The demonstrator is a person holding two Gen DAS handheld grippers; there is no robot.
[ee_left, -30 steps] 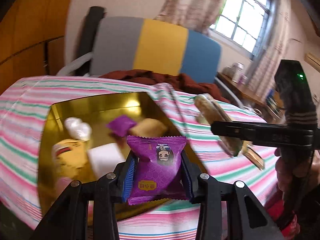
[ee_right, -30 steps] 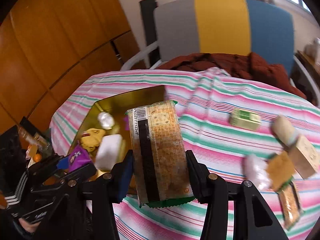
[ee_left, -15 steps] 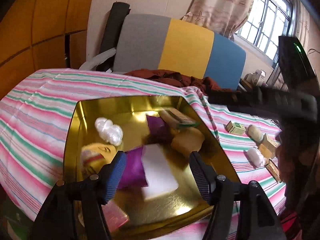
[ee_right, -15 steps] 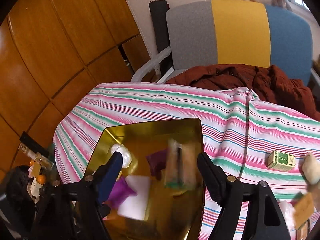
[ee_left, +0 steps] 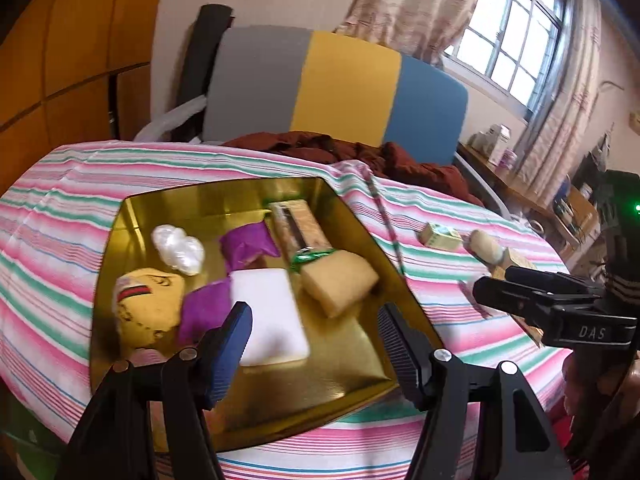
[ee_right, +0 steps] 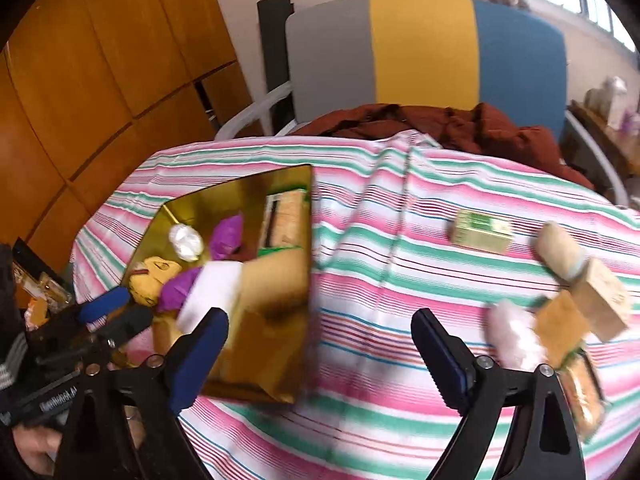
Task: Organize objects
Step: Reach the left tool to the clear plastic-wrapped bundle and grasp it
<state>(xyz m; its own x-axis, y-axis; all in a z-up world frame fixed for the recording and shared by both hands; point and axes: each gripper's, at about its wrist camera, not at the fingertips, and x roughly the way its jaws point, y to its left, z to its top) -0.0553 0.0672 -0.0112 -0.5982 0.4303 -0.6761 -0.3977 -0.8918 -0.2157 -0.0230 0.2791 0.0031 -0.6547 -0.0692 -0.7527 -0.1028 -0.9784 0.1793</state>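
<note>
Left gripper [ee_left: 314,346]: jaws wide, holding nothing, above gold tray [ee_left: 352,368] near edge.
Right gripper [ee_right: 320,354]: jaws wide, holding nothing, above bare striped cloth [ee_right: 380,240].

Looks like a lived-in room of a home, likely a bedroom or sitting room. Warm orange-brown wooden cabinet panelling [ee_right: 100,80] along one wall. A padded chair back [ee_left: 332,92] in grey, yellow and blue stripes behind the tabletop, with a rumpled dark red garment [ee_right: 460,124] draped over its seat. Tabletop dressed in a pink, green and white striped cloth [ee_right: 400,240], strewn with wrapped snacks and a gold tin tray [ee_left: 344,364] of sweets. Barred window [ee_left: 504,44] with patterned beige curtains [ee_left: 408,4] letting in daylight. Cluttered side shelf [ee_left: 500,152] under the window, with jars and small bottles too blurred to name.
</note>
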